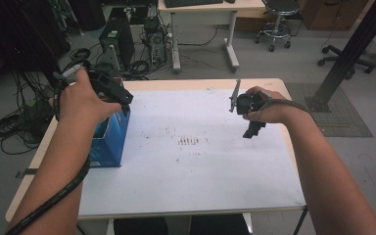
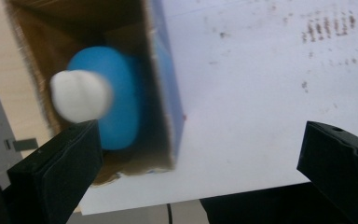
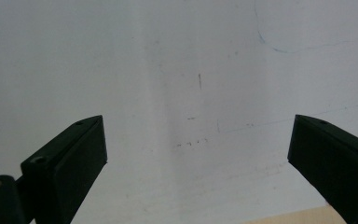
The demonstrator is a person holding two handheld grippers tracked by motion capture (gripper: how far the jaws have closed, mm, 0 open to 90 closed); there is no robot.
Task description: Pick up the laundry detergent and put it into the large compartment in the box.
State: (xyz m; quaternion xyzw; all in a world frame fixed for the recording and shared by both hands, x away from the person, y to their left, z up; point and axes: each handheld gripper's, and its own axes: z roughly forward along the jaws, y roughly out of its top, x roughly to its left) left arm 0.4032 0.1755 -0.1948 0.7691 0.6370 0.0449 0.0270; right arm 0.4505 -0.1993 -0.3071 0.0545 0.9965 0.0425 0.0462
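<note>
A blue cardboard box (image 1: 111, 142) stands open-topped at the table's left edge. In the left gripper view its brown inside (image 2: 121, 28) holds a blue rounded object (image 2: 116, 107), and a blurred white lump (image 2: 80, 95) is in mid-air over the opening, just above my left jaw. My left gripper (image 1: 123, 100) hovers over the box with its jaws wide apart and nothing between them (image 2: 200, 163). My right gripper (image 1: 254, 128) is held above the white sheet at the right, open and empty (image 3: 198, 149), pointing down at bare sheet.
A white sheet (image 1: 191, 161) covers most of the table, with brown marks (image 1: 190, 142) near its middle. Beyond the table are a computer tower (image 1: 117, 39), cables on the floor, a desk and chairs. A black post (image 1: 347, 54) rises at the far right.
</note>
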